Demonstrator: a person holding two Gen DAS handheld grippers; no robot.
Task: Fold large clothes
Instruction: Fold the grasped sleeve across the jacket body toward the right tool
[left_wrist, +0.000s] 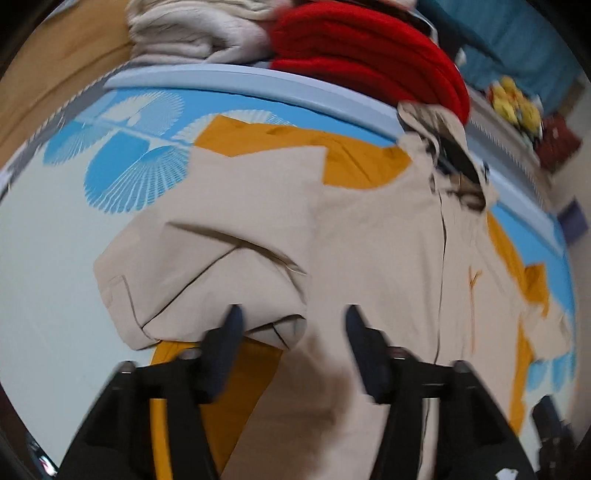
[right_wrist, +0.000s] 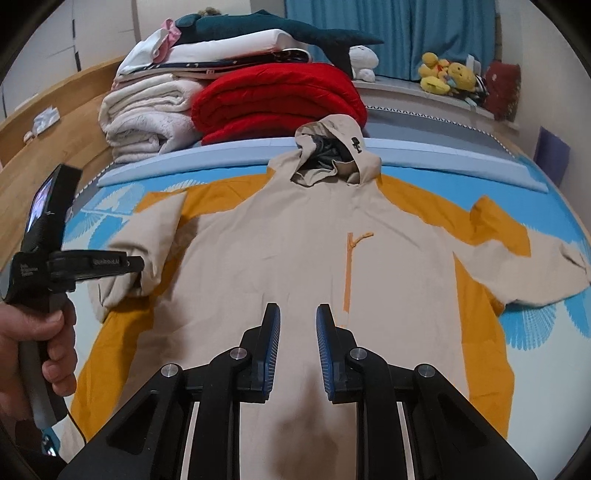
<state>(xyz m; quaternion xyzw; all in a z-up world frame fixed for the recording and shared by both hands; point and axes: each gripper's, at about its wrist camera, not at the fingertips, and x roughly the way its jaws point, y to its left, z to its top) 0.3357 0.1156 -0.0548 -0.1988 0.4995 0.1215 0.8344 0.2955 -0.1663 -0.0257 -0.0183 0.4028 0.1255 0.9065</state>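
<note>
Beige-and-mustard garment: hooded jacket (right_wrist: 314, 258) lies flat, front up, on the bed (right_wrist: 546, 206), hood (right_wrist: 332, 155) at the far end, hem near me.
Fabric: smooth woven shell, lightly creased; orange zip strip (right_wrist: 349, 269) down the chest.
Left sleeve (right_wrist: 147, 251): doubled toward the body, cuff bunched; I read this as the first fold under way.
Left gripper (right_wrist: 136, 263): at that sleeve's cuff; from its own camera the jaws stand wide (left_wrist: 291, 325) with cloth below, nothing pinched as far as I can tell; view is blurred.
Right gripper (right_wrist: 297, 325): hovers over the lower chest, jaws at a narrow gap, empty.
Right sleeve (right_wrist: 524, 258): spread out to the side, unfolded.
Far end: red blanket (right_wrist: 280, 99) and cream towels (right_wrist: 147, 114) stacked, well apart from my work area.
</note>
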